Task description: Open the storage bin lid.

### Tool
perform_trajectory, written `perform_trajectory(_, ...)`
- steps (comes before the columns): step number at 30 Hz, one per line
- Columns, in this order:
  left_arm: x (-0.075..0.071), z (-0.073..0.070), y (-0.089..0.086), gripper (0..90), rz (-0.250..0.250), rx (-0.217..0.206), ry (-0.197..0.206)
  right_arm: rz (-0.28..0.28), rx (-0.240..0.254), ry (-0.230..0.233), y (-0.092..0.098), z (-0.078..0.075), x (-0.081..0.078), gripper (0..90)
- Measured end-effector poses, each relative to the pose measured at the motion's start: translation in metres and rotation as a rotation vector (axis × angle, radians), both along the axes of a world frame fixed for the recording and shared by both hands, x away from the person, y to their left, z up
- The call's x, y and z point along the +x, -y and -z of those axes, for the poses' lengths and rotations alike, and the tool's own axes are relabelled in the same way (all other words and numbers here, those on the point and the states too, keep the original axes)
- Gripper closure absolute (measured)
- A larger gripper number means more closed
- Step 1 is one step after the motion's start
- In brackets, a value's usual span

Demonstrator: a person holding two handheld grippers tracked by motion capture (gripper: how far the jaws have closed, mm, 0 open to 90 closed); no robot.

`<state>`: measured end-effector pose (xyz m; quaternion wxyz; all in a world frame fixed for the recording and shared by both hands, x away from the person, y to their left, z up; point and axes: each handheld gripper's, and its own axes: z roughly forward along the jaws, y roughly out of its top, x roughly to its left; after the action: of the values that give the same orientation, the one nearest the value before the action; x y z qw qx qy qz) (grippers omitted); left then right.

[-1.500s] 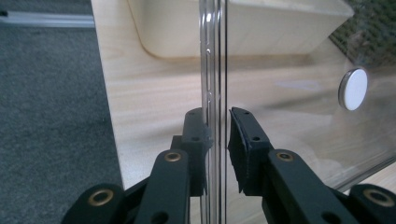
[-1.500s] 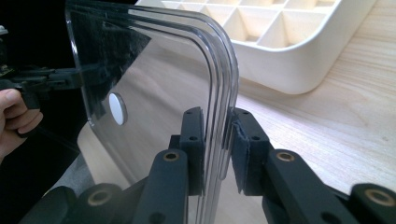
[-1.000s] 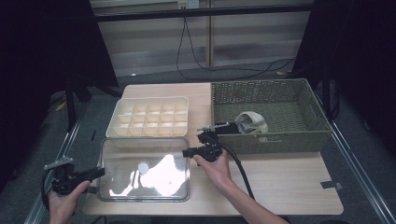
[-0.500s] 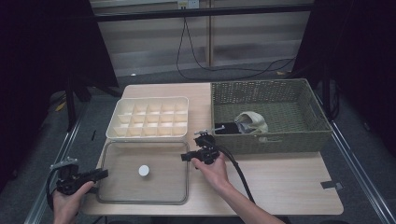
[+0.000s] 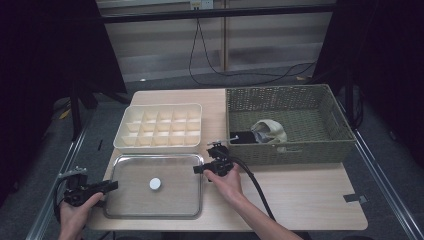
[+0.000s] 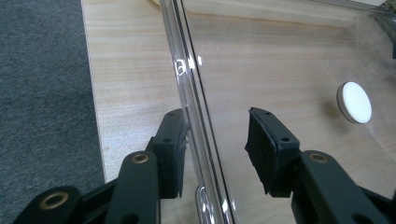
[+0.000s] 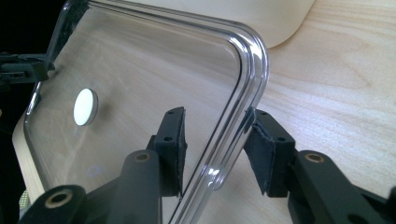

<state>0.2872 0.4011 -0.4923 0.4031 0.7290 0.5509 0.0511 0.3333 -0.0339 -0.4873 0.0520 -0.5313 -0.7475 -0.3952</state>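
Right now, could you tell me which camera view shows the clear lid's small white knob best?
The left gripper view: the white knob sits close and sharp on the clear lid, its round shape plain. The right gripper view shows it farther off, at a slant. The high view shows it as a small dot mid-lid.

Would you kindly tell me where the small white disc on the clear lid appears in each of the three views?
High view: the white disc sits near the middle of the clear lid, lower left of the table.
Left gripper view: disc at the right edge, mid-height.
Right gripper view: disc at left, mid-height.
Shared landmark: the lid's rounded rim.
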Motion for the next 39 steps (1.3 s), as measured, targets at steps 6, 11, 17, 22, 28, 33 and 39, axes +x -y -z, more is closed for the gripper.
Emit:
perform_trajectory(6,0.002,0.004,0.000,56.5,0.001,-0.004,-0.008,0.001,-0.016,-0.015,-0.003,0.005,0.001,56.5)
perform_trajectory(11,0.002,0.006,-0.001,55.9,-0.003,-0.018,-0.006,-0.006,-0.019,-0.018,-0.003,0.007,0.002,55.3)
perform_trajectory(17,0.002,0.007,-0.001,55.1,-0.005,-0.021,0.006,-0.021,-0.039,-0.003,-0.005,0.008,0.002,51.0)
perform_trajectory(22,0.004,0.006,0.003,49.8,0.000,0.007,0.017,-0.017,-0.040,0.001,-0.005,0.008,0.002,47.1)
perform_trajectory(28,0.006,0.007,0.000,40.7,-0.020,-0.001,0.023,0.002,-0.029,0.012,0.001,0.005,0.004,44.0)
perform_trajectory(33,0.005,0.006,0.000,32.6,-0.031,0.017,0.035,-0.007,-0.036,0.036,0.003,0.004,0.005,42.3)
perform_trajectory(39,0.002,0.000,0.002,24.9,-0.034,0.007,0.068,-0.027,-0.038,0.078,0.005,0.003,0.004,39.9)
